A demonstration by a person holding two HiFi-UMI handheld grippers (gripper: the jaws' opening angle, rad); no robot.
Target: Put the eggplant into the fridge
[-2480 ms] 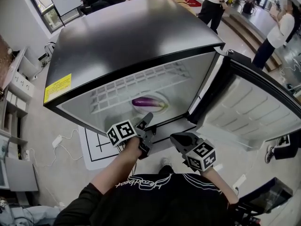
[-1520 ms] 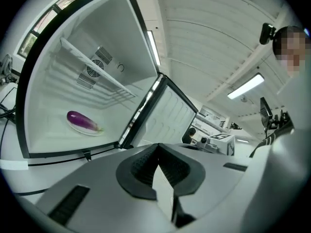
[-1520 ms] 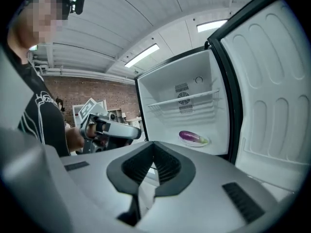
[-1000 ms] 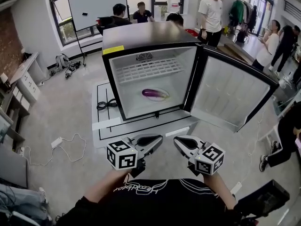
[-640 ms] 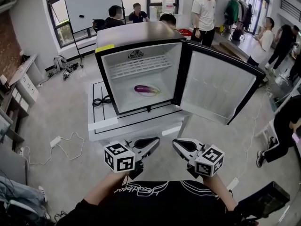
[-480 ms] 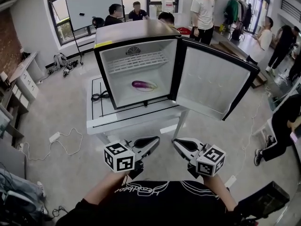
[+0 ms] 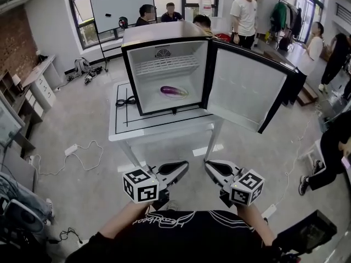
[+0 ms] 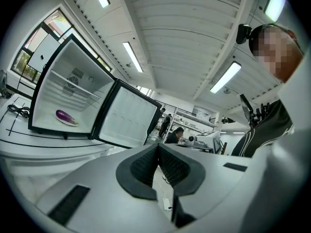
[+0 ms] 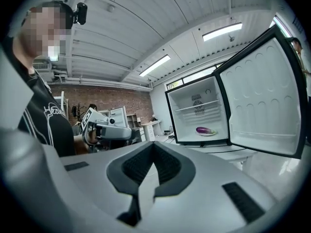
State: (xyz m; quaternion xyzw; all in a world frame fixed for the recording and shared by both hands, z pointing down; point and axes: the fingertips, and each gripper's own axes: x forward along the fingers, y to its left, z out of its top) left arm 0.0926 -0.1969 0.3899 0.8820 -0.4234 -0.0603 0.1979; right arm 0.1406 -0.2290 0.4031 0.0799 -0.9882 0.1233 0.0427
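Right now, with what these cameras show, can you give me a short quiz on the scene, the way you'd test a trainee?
1. True or false: the eggplant lies inside the fridge.
2. The fridge's door is: A) shut, B) swung wide open, C) taken off.
3. Fill in: the fingers of the left gripper and the right gripper are ____, with nothing between them.

Key: 1 true; 2 B; 3 shut.
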